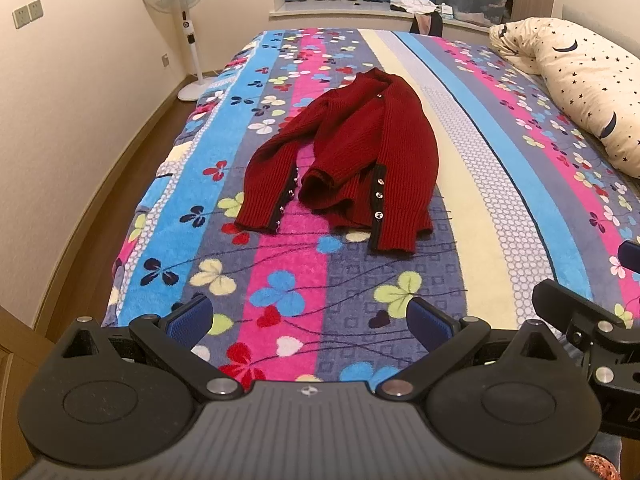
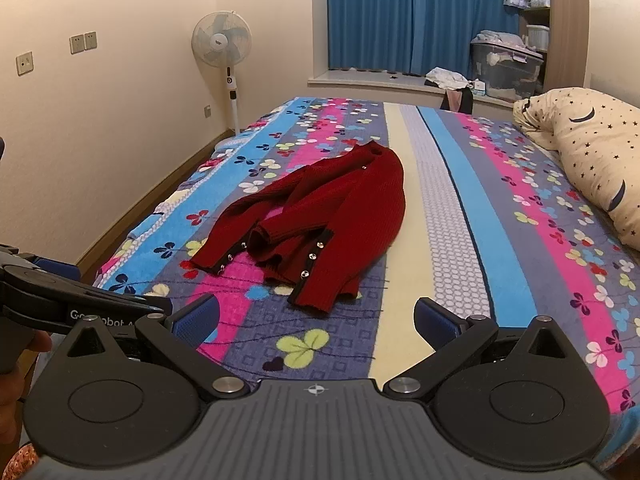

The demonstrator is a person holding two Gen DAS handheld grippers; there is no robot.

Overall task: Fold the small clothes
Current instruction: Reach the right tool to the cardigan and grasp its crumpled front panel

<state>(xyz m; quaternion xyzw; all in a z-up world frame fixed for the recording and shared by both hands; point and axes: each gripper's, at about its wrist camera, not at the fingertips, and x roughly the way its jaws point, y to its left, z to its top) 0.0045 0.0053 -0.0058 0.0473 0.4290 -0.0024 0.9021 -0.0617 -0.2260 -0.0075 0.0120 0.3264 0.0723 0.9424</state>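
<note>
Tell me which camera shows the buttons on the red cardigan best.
The left wrist view: it looks more steeply down on the red cardigan, so its buttons along both dark front edges appear larger. The right wrist view shows the same cardigan flatter, its buttons smaller.

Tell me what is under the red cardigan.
The red cardigan lies crumpled on the striped floral blanket, which shows pink through its open front. One sleeve folds across its front; anything beneath the knit itself is covered.
</note>
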